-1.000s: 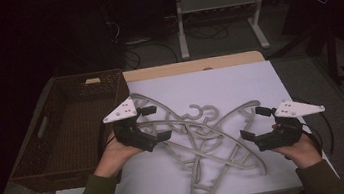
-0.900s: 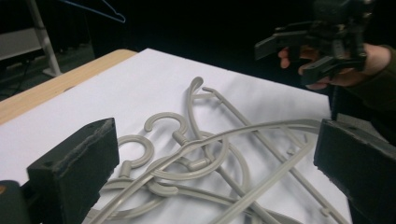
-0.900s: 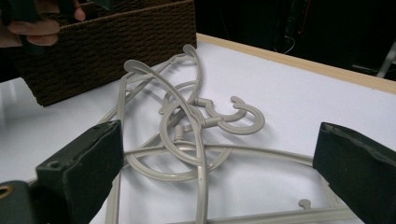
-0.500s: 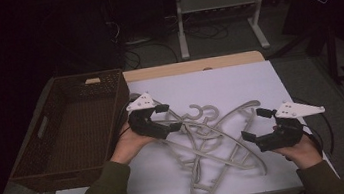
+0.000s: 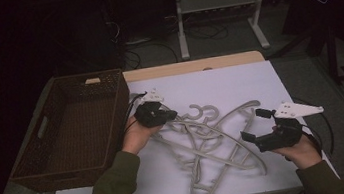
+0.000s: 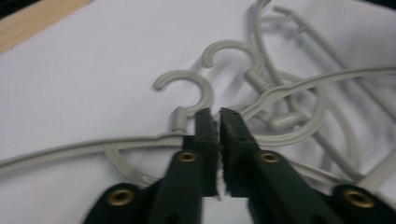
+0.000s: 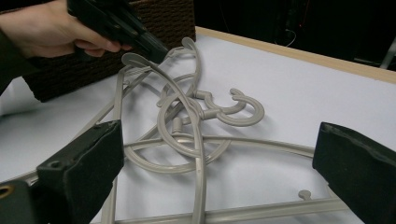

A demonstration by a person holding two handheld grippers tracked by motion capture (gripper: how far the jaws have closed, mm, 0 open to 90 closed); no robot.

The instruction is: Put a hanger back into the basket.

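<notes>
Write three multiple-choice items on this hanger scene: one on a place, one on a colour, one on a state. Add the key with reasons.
1. Where does the wicker basket stand?
A. at the table's left side
B. at its right side
C. on the floor

2. What colour are the plastic hangers?
A. red
B. pale grey
C. black

3. How does the right gripper stand?
A. shut on a hanger
B. open above the hangers
C. inside the basket

Key:
1 A, the high view shows it left of the white sheet.
2 B, they look pale grey in the left gripper view.
3 B, its jaws stand wide apart in the right gripper view, while the left gripper is pinched shut at the hangers.
</notes>
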